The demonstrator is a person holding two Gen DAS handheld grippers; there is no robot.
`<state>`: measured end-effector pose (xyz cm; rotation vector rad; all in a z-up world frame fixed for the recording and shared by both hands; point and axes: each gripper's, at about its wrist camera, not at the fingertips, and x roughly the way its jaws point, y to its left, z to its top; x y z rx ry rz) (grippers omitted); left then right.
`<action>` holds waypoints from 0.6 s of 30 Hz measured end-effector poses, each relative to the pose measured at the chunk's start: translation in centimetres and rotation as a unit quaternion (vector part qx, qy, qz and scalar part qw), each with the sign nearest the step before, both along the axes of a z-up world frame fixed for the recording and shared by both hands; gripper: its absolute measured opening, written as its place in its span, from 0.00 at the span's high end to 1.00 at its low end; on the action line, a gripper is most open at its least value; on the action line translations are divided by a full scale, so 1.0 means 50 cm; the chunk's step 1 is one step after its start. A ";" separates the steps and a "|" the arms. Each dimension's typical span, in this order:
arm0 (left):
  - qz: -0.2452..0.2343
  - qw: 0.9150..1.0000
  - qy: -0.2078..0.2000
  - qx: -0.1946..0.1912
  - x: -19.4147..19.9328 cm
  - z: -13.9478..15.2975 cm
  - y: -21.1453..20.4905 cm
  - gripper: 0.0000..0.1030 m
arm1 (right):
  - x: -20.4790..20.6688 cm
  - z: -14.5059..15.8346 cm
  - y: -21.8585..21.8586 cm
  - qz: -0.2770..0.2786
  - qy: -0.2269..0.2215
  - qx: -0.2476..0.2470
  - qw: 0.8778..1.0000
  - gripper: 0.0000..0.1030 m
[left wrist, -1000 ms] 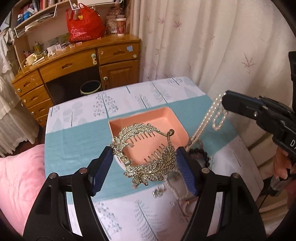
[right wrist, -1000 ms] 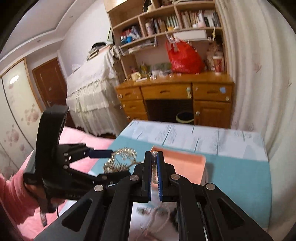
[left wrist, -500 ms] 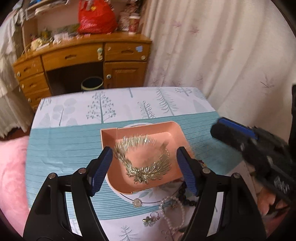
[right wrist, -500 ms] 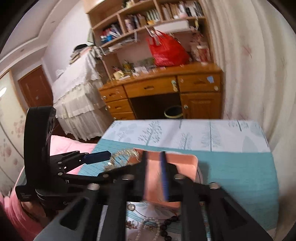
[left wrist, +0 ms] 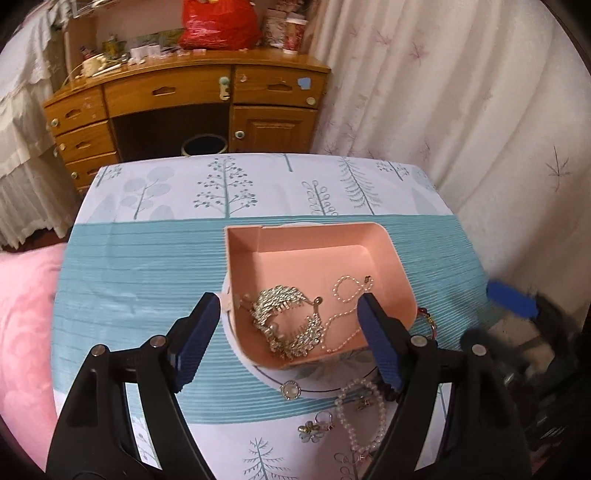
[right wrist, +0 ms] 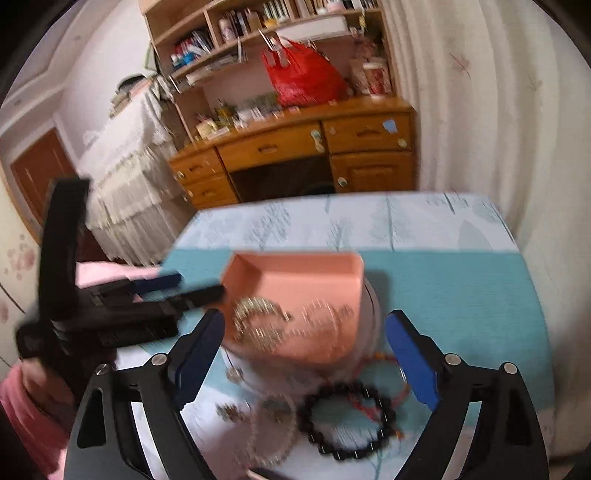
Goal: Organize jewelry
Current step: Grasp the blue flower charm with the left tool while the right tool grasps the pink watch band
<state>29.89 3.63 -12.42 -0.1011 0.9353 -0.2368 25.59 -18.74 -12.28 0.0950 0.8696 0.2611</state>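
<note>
A pink tray [left wrist: 384, 254] sits mid-table and shows in the right wrist view too [right wrist: 343, 266]. In it lie a gold leaf hair comb [left wrist: 288, 321] and a pearl necklace [left wrist: 347, 291]. My left gripper [left wrist: 291, 339] is open and empty, just in front of the tray. My right gripper [right wrist: 306, 354] is open and empty, above the tray's near edge. On the cloth near me lie a pearl bracelet [left wrist: 360, 417], a round brooch [left wrist: 290, 389], small flower pieces [left wrist: 314, 432], a dark bead bracelet [right wrist: 347, 421] and a red cord bracelet [right wrist: 391, 380].
The table has a teal and white tree-print cloth [left wrist: 147, 266]. A white curtain [left wrist: 461, 110] hangs at the right. A wooden desk [left wrist: 184, 96] with a red bag [left wrist: 218, 22] stands behind. Pink bedding [left wrist: 26, 314] lies at the left.
The left gripper opened and let the hair comb into the tray, then drew back. The right gripper opened and dropped the pearl necklace into the tray, then moved down towards the table.
</note>
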 end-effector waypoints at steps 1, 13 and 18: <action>0.006 1.000 0.000 -0.004 -0.007 -0.002 0.006 0.28 | -0.013 -0.015 0.000 -0.004 0.009 -0.008 1.000 0.11; -0.005 0.998 0.055 -0.002 -0.121 -0.059 0.026 0.28 | -0.238 -0.132 0.052 -0.095 0.066 -0.028 0.993 0.05; -0.007 0.992 0.123 -0.037 -0.139 -0.109 0.036 0.28 | -0.311 -0.152 0.120 -0.123 0.054 -0.075 0.988 0.03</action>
